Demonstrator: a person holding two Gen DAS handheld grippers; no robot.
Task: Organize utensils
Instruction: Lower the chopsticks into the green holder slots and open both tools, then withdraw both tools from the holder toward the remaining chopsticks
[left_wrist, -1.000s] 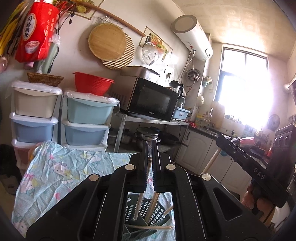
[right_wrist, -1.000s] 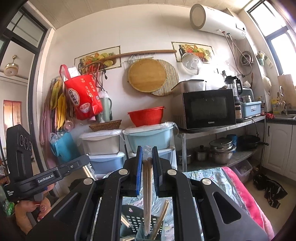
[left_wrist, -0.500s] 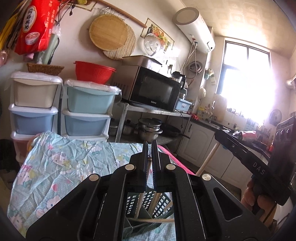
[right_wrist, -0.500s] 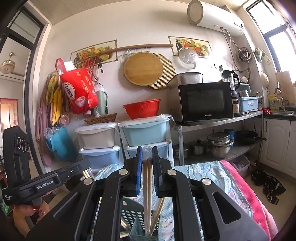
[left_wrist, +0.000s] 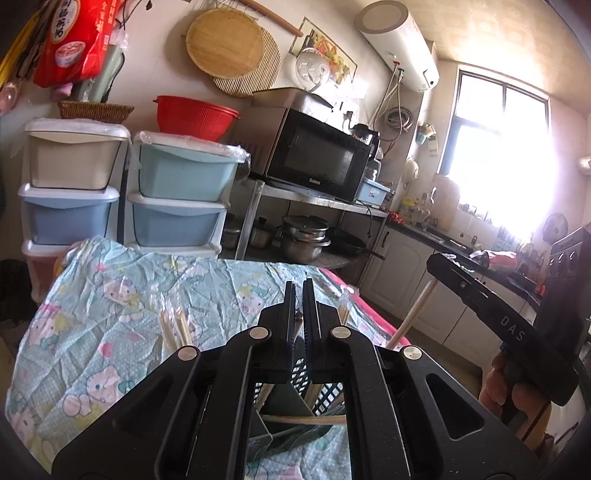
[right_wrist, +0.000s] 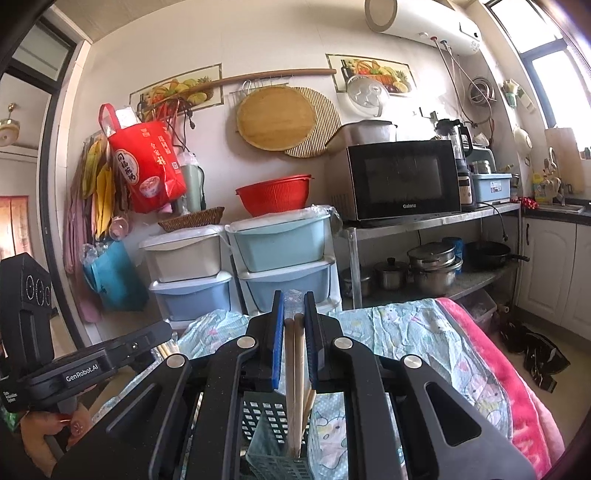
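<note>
Chopsticks (right_wrist: 297, 373) upright above basket (right_wrist: 275, 424)

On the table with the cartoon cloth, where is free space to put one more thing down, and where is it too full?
Free: the cloth between the storage drawers and the wrapped chopsticks; also the cloth's near left part. In the right view, the patch between the basket and the pink blanket is bare. Crowded: around the basket, where both grippers work.
</note>
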